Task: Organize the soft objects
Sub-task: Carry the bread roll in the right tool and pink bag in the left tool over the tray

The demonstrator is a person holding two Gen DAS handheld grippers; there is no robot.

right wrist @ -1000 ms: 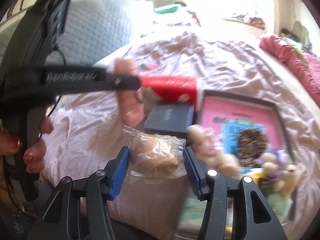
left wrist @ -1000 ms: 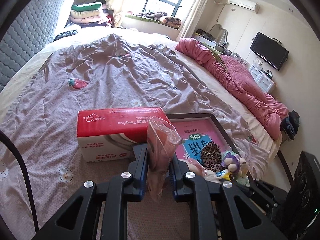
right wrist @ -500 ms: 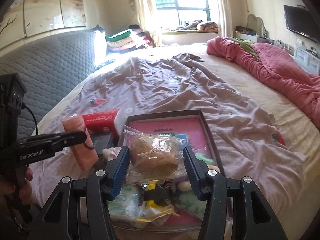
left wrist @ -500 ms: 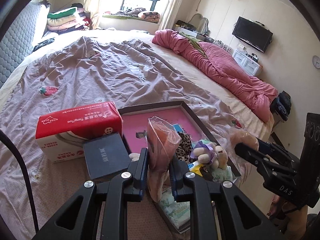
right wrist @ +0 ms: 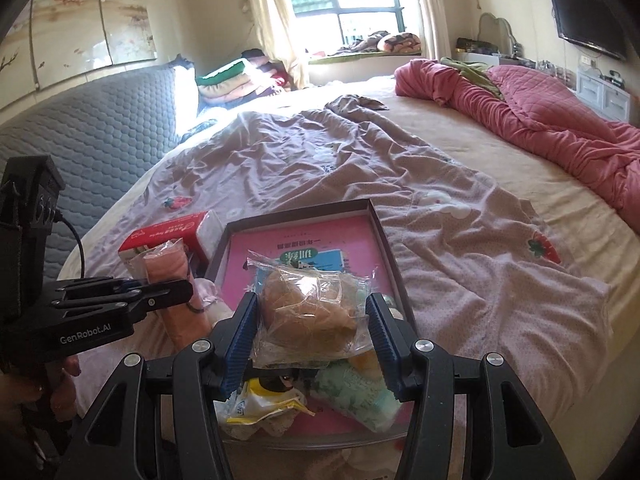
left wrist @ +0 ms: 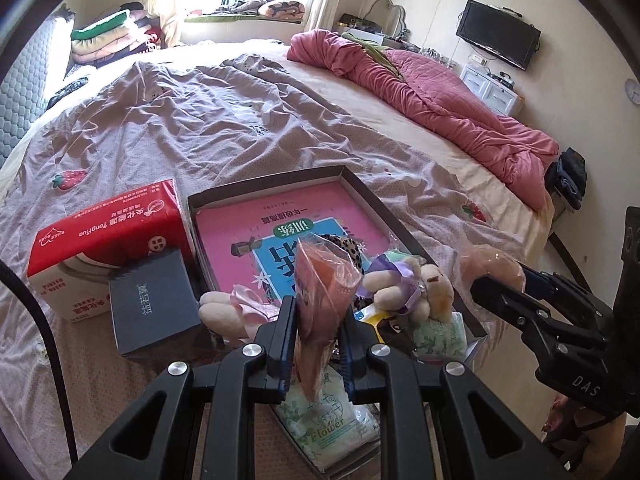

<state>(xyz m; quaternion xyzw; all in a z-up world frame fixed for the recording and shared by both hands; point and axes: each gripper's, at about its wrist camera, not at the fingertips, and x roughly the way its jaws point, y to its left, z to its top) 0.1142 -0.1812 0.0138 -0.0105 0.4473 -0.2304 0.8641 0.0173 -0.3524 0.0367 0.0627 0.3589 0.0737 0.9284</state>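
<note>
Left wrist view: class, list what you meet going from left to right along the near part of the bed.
Red tissue box → dark blue box → left tongs holding a pink bagged item → plush bear → right tongs holding a bagged bun.

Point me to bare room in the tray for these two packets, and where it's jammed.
Free: the far half of the tray, bare pink book cover up to the far wall. Also open quilt right of the tray. Crowded: the near end, with plush toys and tissue packs; boxes block the left side.
</note>
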